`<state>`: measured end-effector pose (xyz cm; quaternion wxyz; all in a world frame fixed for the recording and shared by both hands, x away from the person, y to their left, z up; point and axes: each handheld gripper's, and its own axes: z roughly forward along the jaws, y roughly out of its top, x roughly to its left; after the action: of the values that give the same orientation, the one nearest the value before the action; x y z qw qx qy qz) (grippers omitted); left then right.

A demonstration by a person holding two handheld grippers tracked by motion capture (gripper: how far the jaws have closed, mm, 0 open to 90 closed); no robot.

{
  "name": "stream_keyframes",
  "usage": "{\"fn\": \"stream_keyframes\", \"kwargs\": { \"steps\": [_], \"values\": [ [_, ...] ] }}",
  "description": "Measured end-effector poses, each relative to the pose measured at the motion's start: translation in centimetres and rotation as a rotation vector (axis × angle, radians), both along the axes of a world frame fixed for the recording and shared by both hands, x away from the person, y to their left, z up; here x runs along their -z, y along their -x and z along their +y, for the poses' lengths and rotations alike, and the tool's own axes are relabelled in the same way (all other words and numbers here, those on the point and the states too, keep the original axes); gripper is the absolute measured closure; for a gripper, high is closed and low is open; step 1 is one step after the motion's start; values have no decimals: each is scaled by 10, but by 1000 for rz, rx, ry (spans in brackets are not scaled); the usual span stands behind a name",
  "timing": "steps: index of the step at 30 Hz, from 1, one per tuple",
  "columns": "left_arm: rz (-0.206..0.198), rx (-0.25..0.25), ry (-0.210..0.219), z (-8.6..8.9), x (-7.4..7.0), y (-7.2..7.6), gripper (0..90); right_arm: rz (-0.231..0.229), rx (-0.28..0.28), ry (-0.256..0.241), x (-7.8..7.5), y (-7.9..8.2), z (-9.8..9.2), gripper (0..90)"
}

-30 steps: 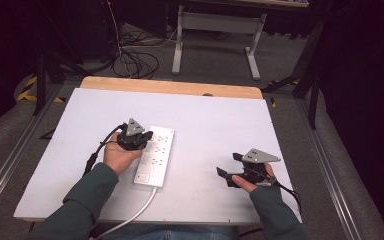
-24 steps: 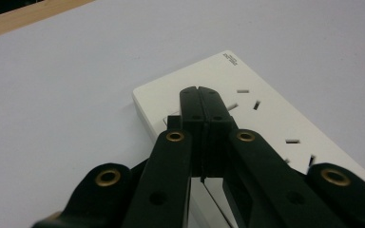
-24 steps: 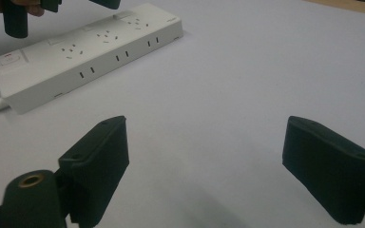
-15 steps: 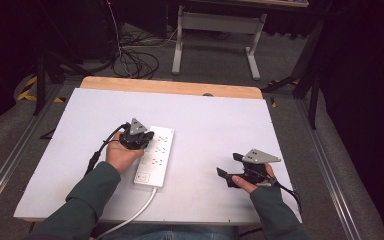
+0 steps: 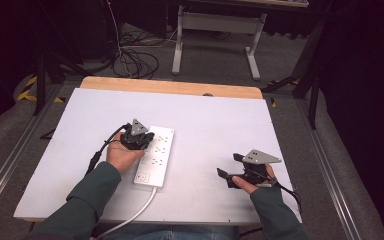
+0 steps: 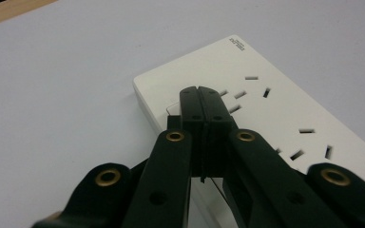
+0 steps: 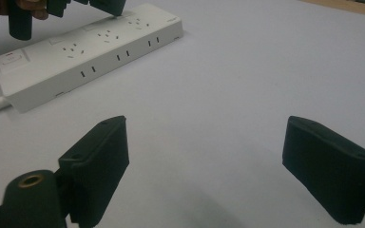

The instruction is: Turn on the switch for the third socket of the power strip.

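A white power strip (image 5: 161,152) lies on the white table (image 5: 220,117), its cord (image 5: 130,216) running off the front edge. My left gripper (image 5: 148,138) is shut with nothing between its jaws. Its tips rest on the strip's far end, as the left gripper view shows: the closed tips (image 6: 201,96) sit on the strip (image 6: 280,109) next to a small raised button (image 6: 172,109). My right gripper (image 5: 229,165) stands open near the front right, above bare table. In the right gripper view its jaws (image 7: 204,156) are wide apart, with the strip (image 7: 100,50) and the left gripper (image 7: 105,5) beyond.
A wooden strip (image 5: 170,87) borders the table's far edge. Beyond it, loose cables (image 5: 135,60) lie on the floor beside a grey desk frame (image 5: 215,30). Metal rails (image 5: 325,165) run along both sides of the table.
My left gripper has edged slightly right onto the power strip. The right gripper has stayed where it was.
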<state>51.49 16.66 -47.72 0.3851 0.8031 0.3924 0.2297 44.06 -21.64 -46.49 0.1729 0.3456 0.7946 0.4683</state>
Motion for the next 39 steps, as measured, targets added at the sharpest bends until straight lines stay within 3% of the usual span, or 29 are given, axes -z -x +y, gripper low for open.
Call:
{"fn": "stream_keyframes", "kwargs": {
  "steps": [25,39],
  "values": [
    [-45,-14,-27,-2,5,5,900,-7,6,-11,-2,1,0,163],
    [-49,-35,12,0,6,5,900,-10,6,-11,-2,1,-1,163]
  ]
}}
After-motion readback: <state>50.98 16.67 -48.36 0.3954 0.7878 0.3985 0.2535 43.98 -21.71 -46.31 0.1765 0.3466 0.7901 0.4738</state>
